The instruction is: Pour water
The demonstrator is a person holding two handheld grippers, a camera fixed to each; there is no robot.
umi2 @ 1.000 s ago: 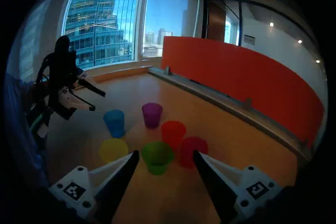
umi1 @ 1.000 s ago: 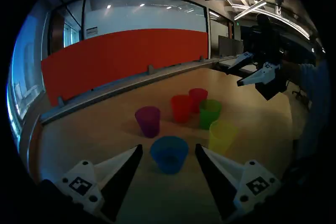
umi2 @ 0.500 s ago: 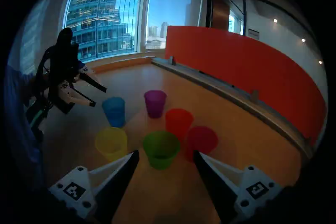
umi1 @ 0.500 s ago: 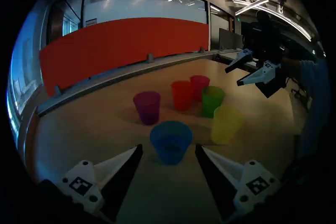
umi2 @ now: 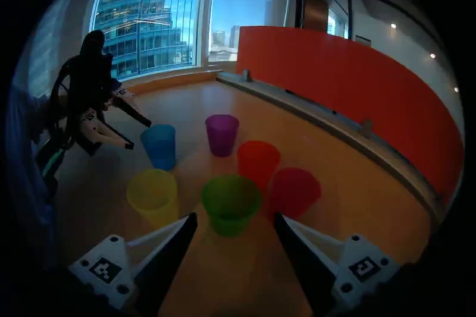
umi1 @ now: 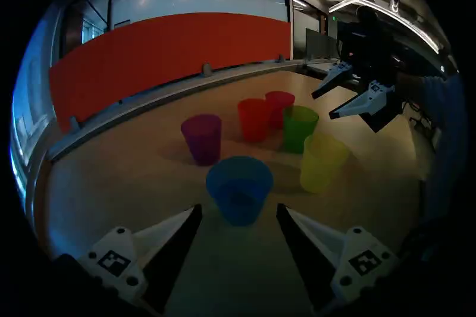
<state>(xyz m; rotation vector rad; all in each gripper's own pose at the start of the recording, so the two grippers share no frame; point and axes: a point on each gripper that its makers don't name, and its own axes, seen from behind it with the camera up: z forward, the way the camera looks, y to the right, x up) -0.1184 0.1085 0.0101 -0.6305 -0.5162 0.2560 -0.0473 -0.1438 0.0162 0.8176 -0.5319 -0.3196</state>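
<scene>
Blue cup [umi1: 239, 186] sits just beyond left gripper [umi1: 238, 207], green cup [umi2: 231, 198] beyond right gripper [umi2: 235, 216] (both spread apart).

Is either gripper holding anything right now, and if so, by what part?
Nothing is held. The left gripper stands open before the blue plastic cup, the right gripper before the green plastic cup.

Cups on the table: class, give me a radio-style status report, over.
Left tongs open, empty, lined up on blue cup. Right tongs open, empty, facing green cup. Both cups upright on table, ungripped. Nothing between tongs and cups.
</scene>
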